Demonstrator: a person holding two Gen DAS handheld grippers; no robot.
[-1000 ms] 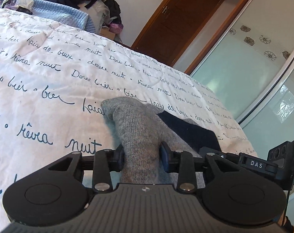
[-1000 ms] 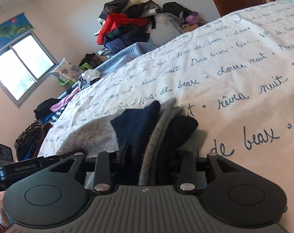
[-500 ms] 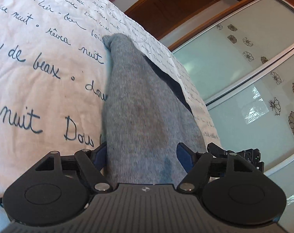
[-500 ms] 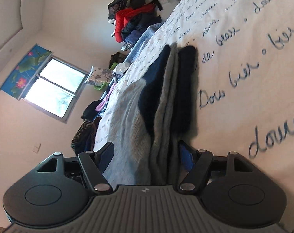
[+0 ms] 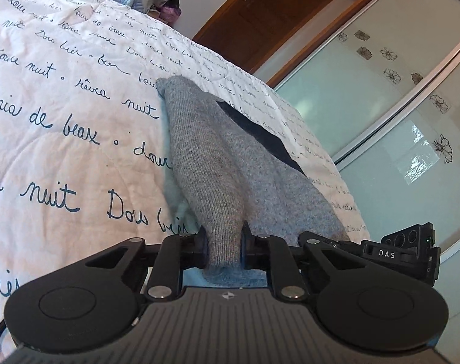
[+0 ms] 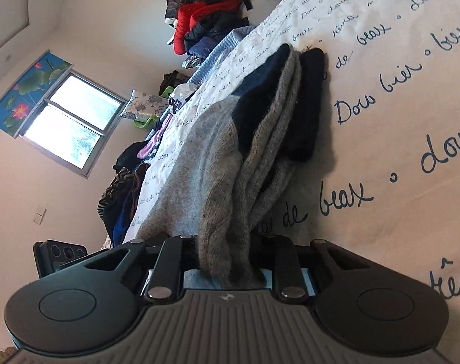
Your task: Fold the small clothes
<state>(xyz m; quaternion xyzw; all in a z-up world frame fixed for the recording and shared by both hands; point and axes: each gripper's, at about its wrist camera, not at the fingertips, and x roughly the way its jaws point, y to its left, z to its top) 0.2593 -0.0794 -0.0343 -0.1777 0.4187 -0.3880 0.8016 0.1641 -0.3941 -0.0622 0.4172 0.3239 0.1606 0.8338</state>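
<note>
A grey knit garment with navy parts (image 5: 211,163) lies on the white bedspread with blue script (image 5: 63,115). My left gripper (image 5: 224,250) is shut on a bunched grey edge of it at the near end. In the right wrist view the same garment (image 6: 230,163) shows grey, navy and black layers. My right gripper (image 6: 226,254) is shut on a thick grey fold of it. The other gripper's body shows at the lower edge of each view (image 5: 406,254) (image 6: 59,257).
A wooden door (image 5: 260,9) and sliding glass wardrobe doors (image 5: 381,97) stand beyond the bed. A heap of clothes (image 6: 211,12) lies at the bed's far end, more clothes (image 6: 129,182) hang off the side below a window (image 6: 72,127).
Both grippers have gone from open around the garment half a second ago to shut on its near edge. Both views have tilted.
</note>
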